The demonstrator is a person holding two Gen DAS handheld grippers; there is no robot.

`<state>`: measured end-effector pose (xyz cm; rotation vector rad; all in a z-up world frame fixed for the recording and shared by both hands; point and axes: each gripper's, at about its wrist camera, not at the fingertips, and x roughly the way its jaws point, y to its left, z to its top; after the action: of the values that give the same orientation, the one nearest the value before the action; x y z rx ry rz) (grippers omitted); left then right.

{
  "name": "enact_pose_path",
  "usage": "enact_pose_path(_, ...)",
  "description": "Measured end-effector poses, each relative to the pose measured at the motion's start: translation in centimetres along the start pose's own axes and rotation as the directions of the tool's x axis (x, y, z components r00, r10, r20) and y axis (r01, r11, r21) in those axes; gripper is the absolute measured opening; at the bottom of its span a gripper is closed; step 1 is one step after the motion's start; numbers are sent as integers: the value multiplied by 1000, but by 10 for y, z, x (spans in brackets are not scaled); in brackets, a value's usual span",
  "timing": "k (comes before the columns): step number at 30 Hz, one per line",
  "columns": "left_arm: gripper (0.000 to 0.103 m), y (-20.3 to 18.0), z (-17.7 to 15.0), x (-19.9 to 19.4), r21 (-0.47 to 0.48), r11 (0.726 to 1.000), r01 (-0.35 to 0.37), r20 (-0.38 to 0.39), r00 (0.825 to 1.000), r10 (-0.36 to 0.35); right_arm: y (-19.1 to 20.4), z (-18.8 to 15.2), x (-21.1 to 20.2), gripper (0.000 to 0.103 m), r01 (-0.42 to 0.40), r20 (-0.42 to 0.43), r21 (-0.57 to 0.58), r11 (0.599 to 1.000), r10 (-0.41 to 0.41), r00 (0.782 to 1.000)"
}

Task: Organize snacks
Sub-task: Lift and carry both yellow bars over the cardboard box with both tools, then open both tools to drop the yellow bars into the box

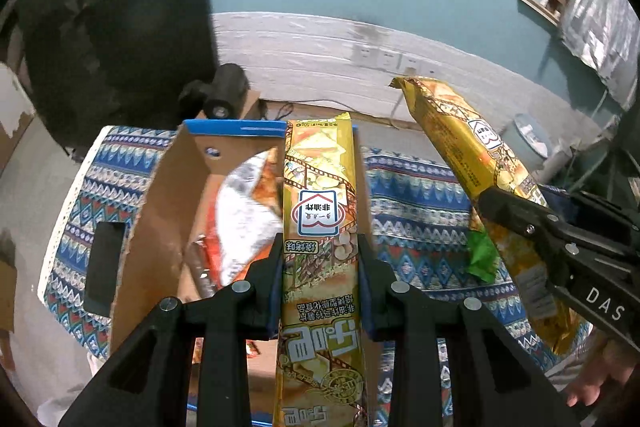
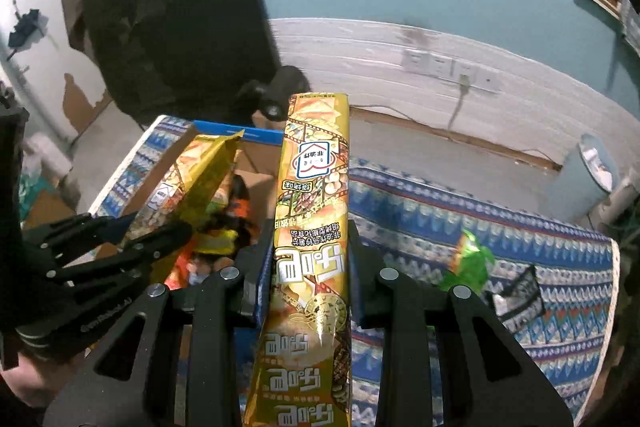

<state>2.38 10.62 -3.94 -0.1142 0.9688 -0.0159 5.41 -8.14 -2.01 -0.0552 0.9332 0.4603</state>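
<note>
In the left wrist view my left gripper (image 1: 320,259) is shut on a long gold snack pack (image 1: 320,195), which stands up between the fingers over an open cardboard box (image 1: 160,211). A silver and orange bag (image 1: 244,211) lies in that box. To the right, my right gripper (image 1: 516,223) grips a second gold pack (image 1: 476,155) above the table. The right wrist view shows the right gripper (image 2: 310,251) shut on its gold pack (image 2: 316,187). At the left of that view the left gripper (image 2: 132,239) holds its pack (image 2: 200,179) over the box (image 2: 256,171).
A blue patterned cloth (image 2: 440,211) covers the table. A green snack bag (image 2: 468,259) and a black and silver packet (image 2: 516,291) lie on it to the right. A black device (image 1: 224,91) sits behind the box. A grey bin (image 2: 592,167) stands on the floor.
</note>
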Motion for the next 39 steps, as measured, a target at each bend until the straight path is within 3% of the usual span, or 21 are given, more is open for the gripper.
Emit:
enact_pose_path(13, 31, 63, -2, 13, -94, 994, -52, -29, 998, 50, 58, 23, 52, 29, -66, -58, -45, 997, 63, 996)
enact_pose_path(28, 32, 102, -9, 36, -176, 981, -88, -100, 992, 71, 69, 25, 94, 30, -86, -128, -9, 996, 85, 988)
enact_pose_path(31, 40, 100, -9, 34, -179, 980, -93, -96, 992, 77, 68, 27, 89, 30, -86, -112, 0, 996, 86, 990)
enact_pose_path(34, 58, 96, -7, 29, -169, 980, -100, -77, 993, 88, 66, 30, 81, 43, -100, -99, 9, 995, 100, 990)
enact_pose_path(39, 62, 86, -6, 22, -151, 985, -88, -65, 995, 79, 61, 30, 71, 51, -93, -85, 14, 996, 94, 992)
